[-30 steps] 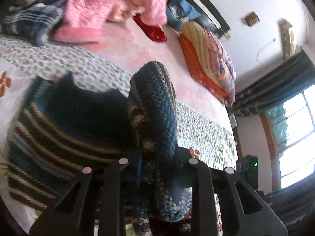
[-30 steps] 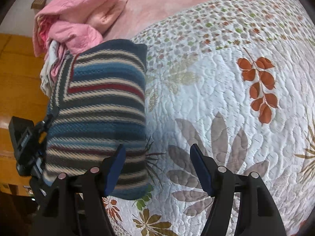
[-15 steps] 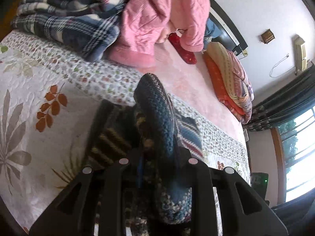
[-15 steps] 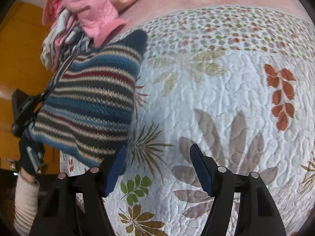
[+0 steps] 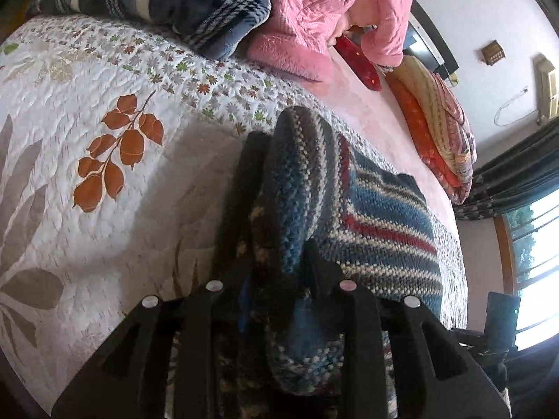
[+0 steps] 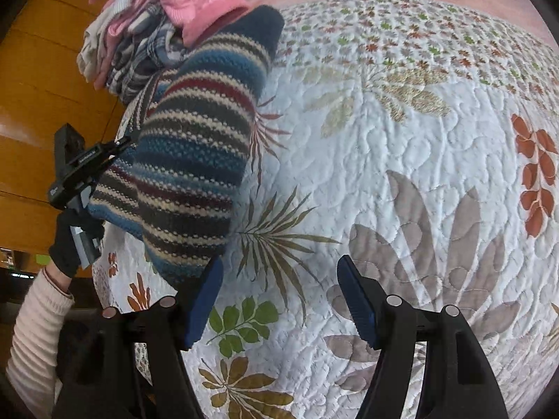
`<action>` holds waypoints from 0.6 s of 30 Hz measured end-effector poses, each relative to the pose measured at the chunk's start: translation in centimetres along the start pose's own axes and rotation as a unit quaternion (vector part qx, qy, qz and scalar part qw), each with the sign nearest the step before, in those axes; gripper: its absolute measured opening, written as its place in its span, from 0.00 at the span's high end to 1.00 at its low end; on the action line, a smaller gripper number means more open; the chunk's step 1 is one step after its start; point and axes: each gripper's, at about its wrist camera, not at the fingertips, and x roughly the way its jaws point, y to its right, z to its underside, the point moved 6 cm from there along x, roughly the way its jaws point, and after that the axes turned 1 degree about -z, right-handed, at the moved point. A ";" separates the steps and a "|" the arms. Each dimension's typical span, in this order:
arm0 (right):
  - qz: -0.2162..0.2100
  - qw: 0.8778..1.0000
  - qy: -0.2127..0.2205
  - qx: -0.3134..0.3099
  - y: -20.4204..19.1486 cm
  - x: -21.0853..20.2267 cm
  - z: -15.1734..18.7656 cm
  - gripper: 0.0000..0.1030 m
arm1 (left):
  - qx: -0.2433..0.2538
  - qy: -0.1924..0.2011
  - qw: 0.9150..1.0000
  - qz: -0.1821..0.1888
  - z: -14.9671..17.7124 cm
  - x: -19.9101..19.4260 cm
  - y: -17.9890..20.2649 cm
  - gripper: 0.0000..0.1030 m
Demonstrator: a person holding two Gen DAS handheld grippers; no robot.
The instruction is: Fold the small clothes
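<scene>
A folded knit sweater (image 6: 195, 146) striped in blue, cream, dark red and grey is held up at the left of the right wrist view, above the white floral quilt (image 6: 401, 160). My left gripper (image 5: 279, 272) is shut on a thick fold of the sweater (image 5: 300, 181), which bulges up between its fingers and hides their tips. That same gripper (image 6: 87, 171) shows in the right wrist view, in a gloved hand (image 6: 70, 244). My right gripper (image 6: 279, 296) stands open over bare quilt, its blue pads just right of the sweater's lower corner.
A plaid blanket (image 5: 157, 0) and pink quilted clothes (image 5: 314, 17) are piled at the quilt's far side. Striped orange pillows (image 5: 436, 115) lie on the pink sheet near the wall. A wooden wall (image 6: 38, 80) stands left in the right wrist view.
The left gripper has swung the held sweater round and lifted it, so that it hangs tilted above the quilt. The right gripper stayed open and drew slightly back.
</scene>
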 end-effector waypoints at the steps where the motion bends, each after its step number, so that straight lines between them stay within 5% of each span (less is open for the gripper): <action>1: -0.002 1.000 0.000 -0.001 -0.2 0.2 0.0 0.33 | -0.002 -0.006 1.000 -0.009 -0.1 -0.5 0.0 0.62; 7: -0.054 0.998 0.012 -0.002 -2.8 0.6 -0.3 0.31 | -0.005 -0.026 0.999 -0.032 1.2 -6.2 1.4 0.61; 11: -0.105 0.994 0.017 0.009 -4.6 1.1 -0.5 0.25 | 0.011 -0.044 0.999 -0.018 5.1 -8.8 3.8 0.45; 18: -0.129 0.991 0.007 0.037 -5.8 3.8 -0.3 0.25 | 0.001 -0.090 0.994 -0.064 8.1 -6.2 3.1 0.47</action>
